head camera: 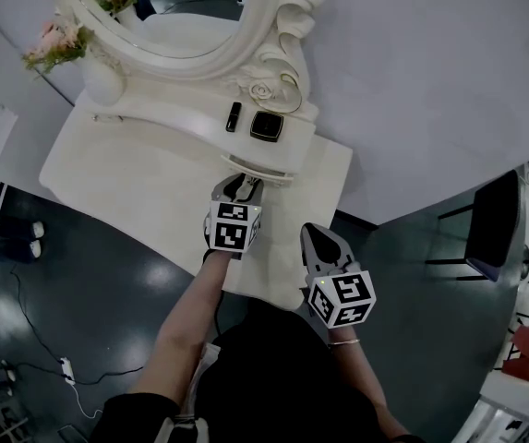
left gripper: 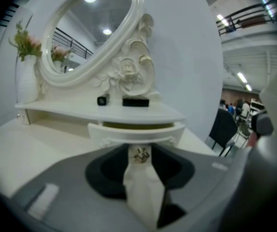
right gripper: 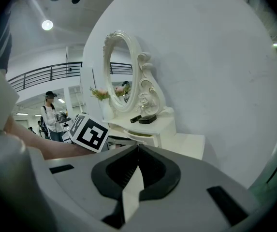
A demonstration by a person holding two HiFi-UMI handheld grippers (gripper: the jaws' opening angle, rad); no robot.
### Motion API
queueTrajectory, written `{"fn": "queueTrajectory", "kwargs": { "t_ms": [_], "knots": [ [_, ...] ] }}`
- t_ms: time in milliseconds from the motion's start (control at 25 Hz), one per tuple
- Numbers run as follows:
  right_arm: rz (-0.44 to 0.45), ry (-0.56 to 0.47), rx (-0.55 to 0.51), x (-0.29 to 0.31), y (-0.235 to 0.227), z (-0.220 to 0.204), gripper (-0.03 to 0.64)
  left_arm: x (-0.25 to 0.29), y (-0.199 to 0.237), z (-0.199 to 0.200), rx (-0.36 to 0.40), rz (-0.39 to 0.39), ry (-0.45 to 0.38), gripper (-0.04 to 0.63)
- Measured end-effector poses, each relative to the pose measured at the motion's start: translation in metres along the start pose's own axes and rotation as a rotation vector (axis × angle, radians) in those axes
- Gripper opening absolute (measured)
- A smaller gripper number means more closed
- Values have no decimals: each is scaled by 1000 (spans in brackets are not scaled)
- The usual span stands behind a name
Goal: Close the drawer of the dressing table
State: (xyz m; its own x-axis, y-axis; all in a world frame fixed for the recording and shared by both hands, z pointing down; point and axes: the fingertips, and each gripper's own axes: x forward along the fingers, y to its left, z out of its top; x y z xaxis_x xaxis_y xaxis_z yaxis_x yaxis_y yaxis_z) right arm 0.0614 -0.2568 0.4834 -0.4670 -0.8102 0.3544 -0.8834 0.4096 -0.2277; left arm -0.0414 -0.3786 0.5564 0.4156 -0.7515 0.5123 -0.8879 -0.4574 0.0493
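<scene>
1. Head view. The white dressing table (head camera: 135, 173) stands against a pale wall. The drawer (head camera: 259, 167) sits under the raised shelf and stands out a little from the front. A black tube (head camera: 234, 116) and a flat black case (head camera: 267, 125) lie on the shelf above it. The left gripper (head camera: 239, 189) points at the drawer front with its tips right at it. The right gripper (head camera: 318, 238) hangs back, to the right, over the near edge of the tabletop and well apart from the drawer.
2. Left gripper view. The drawer (left gripper: 136, 131) is straight ahead, with a slit of dark interior showing above its front. The left gripper (left gripper: 140, 161) has its jaws a narrow way apart. The small gold knob (left gripper: 140, 154) sits in the gap at their tips. No clear pinch on it can be seen.
3. Right gripper view. The right gripper (right gripper: 138, 149) has its jaws pressed together at the tips, with nothing between them. The drawer (right gripper: 140, 138) lies beyond, ahead and slightly left. The left gripper's marker cube (right gripper: 90, 133) is near the drawer, to its left
</scene>
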Motion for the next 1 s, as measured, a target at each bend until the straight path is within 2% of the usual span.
{"fn": "queueTrajectory", "kwargs": {
  "t_ms": [360, 640, 1000],
  "knots": [
    [6, 5, 6, 2, -1, -2, 5, 13, 3, 10, 18, 5, -5, 155],
    [-6, 3, 6, 0, -4, -1, 5, 26, 6, 14, -15, 2, 2, 160],
    [-10, 4, 6, -1, -5, -1, 5, 29, 5, 16, 2, -6, 4, 163]
  ]
}}
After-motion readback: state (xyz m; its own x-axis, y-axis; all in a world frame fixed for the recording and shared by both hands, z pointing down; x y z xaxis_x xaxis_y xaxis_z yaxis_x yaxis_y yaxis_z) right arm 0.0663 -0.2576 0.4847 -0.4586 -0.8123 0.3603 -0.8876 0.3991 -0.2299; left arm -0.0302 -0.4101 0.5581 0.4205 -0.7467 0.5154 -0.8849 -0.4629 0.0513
